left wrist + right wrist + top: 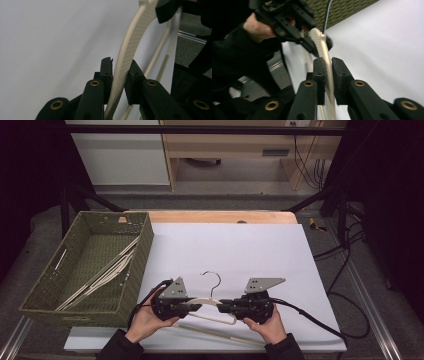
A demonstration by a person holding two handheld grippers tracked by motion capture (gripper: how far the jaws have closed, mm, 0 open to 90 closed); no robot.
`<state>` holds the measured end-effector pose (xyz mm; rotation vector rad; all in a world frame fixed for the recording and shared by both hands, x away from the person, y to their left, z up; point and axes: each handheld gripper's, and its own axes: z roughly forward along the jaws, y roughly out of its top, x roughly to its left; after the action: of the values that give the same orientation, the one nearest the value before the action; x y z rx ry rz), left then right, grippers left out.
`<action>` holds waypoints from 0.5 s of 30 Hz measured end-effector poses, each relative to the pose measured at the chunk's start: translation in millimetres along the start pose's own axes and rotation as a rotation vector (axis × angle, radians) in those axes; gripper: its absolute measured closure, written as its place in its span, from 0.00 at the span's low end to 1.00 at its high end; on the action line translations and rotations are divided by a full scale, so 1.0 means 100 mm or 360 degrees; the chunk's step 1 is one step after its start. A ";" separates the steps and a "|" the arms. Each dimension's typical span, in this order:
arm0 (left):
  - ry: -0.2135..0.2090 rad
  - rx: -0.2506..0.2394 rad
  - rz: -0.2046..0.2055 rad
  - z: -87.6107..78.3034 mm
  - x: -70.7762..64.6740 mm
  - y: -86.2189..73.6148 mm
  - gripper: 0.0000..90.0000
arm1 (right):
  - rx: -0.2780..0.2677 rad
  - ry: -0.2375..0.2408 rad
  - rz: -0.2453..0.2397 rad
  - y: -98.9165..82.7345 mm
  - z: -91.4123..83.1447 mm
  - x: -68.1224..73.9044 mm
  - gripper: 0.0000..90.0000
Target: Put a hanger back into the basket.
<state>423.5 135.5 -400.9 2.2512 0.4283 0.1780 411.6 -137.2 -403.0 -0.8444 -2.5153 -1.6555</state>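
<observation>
Two grippers hold one cream hanger (212, 303) over the white sheet (260, 255), right of the woven basket (92, 265). Its long axis runs left to right; left gripper (196, 307) and right gripper (223, 308) each clamp one shoulder, equally near.

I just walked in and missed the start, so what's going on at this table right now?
A person is holding one cream hanger with two handheld grippers, near the front edge of a white sheet on the table. The left gripper is clamped on one shoulder of the hanger and the right gripper on the other, with the metal hook pointing away from the person. To the left stands a green woven basket that already has several similar hangers lying in it.
</observation>
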 end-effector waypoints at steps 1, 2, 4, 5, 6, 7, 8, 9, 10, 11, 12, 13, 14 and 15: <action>-0.0026 0.0012 0.0000 0.01 -0.01 0.00 0.89 | -0.0003 -0.0022 -0.0011 0.00 0.00 0.00 0.84; -0.0022 0.0011 -0.0007 0.01 -0.02 0.01 0.89 | -0.0008 -0.0050 -0.0023 0.00 0.00 0.00 0.82; -0.0020 0.0010 -0.0006 0.02 -0.02 0.01 0.90 | -0.0018 -0.0071 -0.0030 0.00 0.00 0.00 0.81; -0.0003 0.0011 -0.0002 0.01 -0.01 0.01 0.90 | -0.0023 -0.0075 -0.0028 0.00 0.00 0.00 0.80; 0.0007 0.0004 -0.0013 0.01 -0.01 0.00 0.90 | -0.0031 -0.0078 -0.0029 0.00 0.00 0.00 0.77; 0.0007 0.0004 -0.0013 0.01 -0.01 0.00 0.90 | -0.0047 -0.0092 -0.0037 0.00 0.00 0.00 0.75; 0.0030 -0.0001 -0.0050 0.00 0.01 0.00 0.90 | -0.0057 -0.0106 -0.0040 0.00 -0.01 0.00 0.72; 0.0030 -0.0001 -0.0050 0.00 0.01 0.00 0.90 | -0.0057 -0.0106 -0.0040 0.00 -0.01 0.00 0.72; 0.0040 0.0006 -0.0065 -0.01 0.02 -0.01 0.90 | -0.0085 -0.0122 -0.0051 0.00 -0.02 0.00 0.66; 0.0057 -0.0006 -0.0083 -0.02 0.04 -0.01 0.90 | -0.0097 -0.0127 -0.0053 0.00 -0.03 0.00 0.66; 0.0065 -0.0016 -0.0098 -0.02 0.04 -0.02 0.90 | -0.0105 -0.0133 -0.0055 0.00 -0.03 0.00 0.64; 0.0080 -0.0030 -0.0116 -0.03 0.04 -0.02 0.90 | -0.0115 -0.0133 -0.0052 0.01 -0.04 0.01 0.61; 0.0091 -0.0041 -0.0125 -0.03 0.04 -0.02 0.90 | -0.0125 -0.0140 -0.0058 0.01 -0.04 0.01 0.58; 0.0091 -0.0041 -0.0125 -0.03 0.04 -0.02 0.90 | -0.0125 -0.0140 -0.0058 0.01 -0.04 0.01 0.58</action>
<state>425.7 140.0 -400.3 2.2040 0.5410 0.2060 410.2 -140.5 -400.2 -0.9024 -2.5524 -1.7770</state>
